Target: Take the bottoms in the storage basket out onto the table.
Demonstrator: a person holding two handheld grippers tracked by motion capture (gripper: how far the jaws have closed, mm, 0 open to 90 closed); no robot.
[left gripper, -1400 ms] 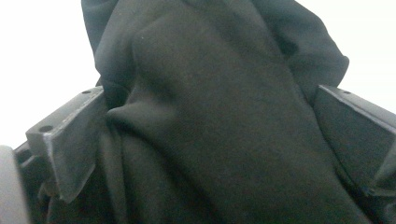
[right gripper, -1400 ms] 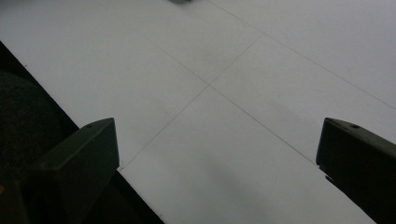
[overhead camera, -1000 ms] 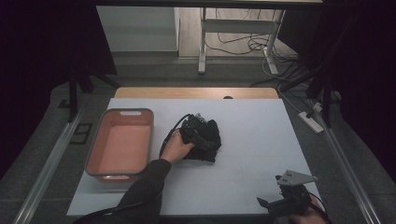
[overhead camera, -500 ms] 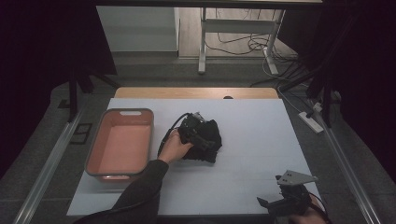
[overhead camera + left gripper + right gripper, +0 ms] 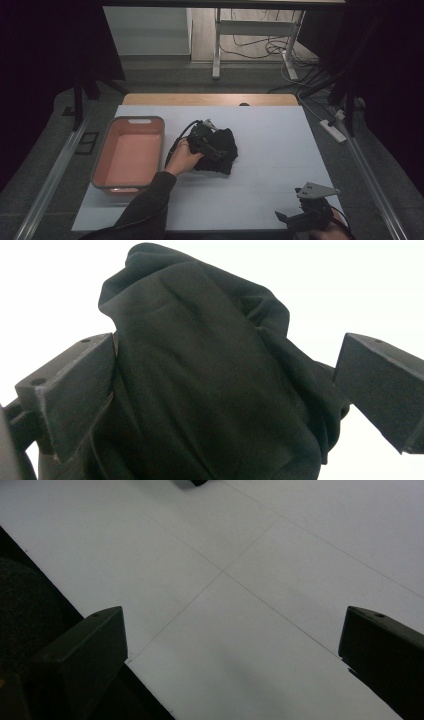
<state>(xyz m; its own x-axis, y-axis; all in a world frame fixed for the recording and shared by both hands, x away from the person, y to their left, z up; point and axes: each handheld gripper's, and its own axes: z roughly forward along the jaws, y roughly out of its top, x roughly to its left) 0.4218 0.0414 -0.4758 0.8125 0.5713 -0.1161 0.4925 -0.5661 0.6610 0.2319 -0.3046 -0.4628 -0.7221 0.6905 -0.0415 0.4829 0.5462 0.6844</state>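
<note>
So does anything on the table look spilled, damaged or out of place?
Nothing stands out. The black cloth lies bunched, not flat, between the jaws of the left gripper; the pink tub sits upright beside it.

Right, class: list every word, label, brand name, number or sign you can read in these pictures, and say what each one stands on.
None: no readable text stands on anything here.
The black cloth between the left gripper jaws shows no label or print.
The pink tub is plain.
The white table carries thin seam lines, no writing.
The right gripper shows no marking that can be read.
</note>
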